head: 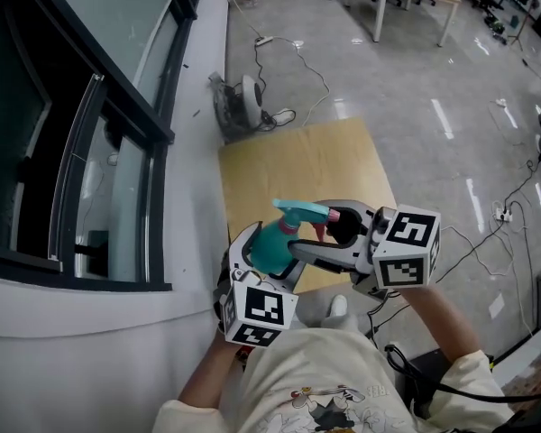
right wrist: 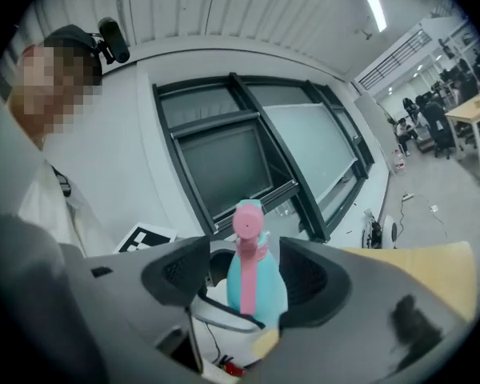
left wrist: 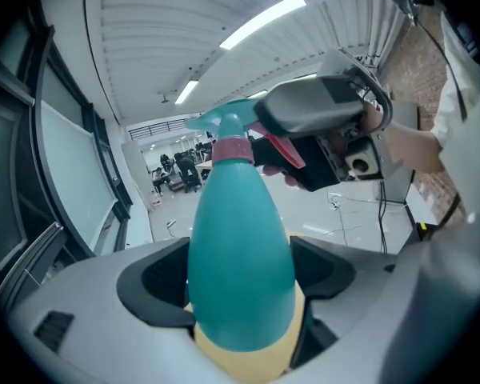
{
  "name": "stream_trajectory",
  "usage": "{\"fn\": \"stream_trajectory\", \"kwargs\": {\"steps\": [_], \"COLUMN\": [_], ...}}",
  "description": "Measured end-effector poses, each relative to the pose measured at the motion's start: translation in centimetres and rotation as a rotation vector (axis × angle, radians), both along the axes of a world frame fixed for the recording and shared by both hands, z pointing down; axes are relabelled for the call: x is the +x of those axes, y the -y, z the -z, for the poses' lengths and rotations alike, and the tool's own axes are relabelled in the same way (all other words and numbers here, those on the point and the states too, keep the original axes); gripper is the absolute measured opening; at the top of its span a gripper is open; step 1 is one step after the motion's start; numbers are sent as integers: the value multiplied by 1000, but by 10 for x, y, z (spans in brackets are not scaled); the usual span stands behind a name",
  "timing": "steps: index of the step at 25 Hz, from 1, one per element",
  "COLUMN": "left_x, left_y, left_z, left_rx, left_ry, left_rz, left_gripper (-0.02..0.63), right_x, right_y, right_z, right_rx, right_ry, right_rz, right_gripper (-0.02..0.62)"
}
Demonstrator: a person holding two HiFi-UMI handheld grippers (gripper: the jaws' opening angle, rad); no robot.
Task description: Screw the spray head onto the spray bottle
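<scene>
My left tool (left wrist: pixel 242 285) pinches the teal bottle (left wrist: pixel 240 230); my right tool (right wrist: pixel 244 277) stands spread around the pink spray head (right wrist: pixel 247 221). Screwing seems underway; next I'd close and twist.

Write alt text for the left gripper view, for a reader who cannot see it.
A teal spray bottle is clamped between the jaws of the left gripper, its pink-collared spray head on top. The right gripper has its open jaws around that head. Behind are ceiling strip lights and windows at left.
</scene>
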State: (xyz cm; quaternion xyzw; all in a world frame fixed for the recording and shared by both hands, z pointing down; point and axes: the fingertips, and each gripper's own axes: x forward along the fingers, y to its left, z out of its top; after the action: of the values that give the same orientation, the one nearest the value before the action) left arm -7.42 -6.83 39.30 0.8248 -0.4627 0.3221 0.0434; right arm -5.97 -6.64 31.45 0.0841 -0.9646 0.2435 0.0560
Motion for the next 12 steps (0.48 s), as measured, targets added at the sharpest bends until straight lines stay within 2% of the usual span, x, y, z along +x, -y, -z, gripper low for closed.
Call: {"fn": "stream_trajectory", "kwargs": {"steps": [3, 6, 9, 12], "left_x": [-3, -8, -9, -5], "left_y": [-1, -4, -8, -16], "left_z": [3, 4, 7, 9], "left_rx": [-4, -20, -47, -93], "left_ry": [2, -11, -55, -93], "left_rz": [-33, -80, -159, -259], "left_gripper": [394, 394, 394, 394], "right_x": [21, 54, 76, 93], "right_y": [-12, -23, -29, -13], "right_z": [-1, 7, 42, 58], "right_rx": [84, 221, 451, 752], "right_ry": [-144, -285, -308, -438], "right_rz": [111, 229, 323, 361], "right_gripper": [272, 273, 273, 273]}}
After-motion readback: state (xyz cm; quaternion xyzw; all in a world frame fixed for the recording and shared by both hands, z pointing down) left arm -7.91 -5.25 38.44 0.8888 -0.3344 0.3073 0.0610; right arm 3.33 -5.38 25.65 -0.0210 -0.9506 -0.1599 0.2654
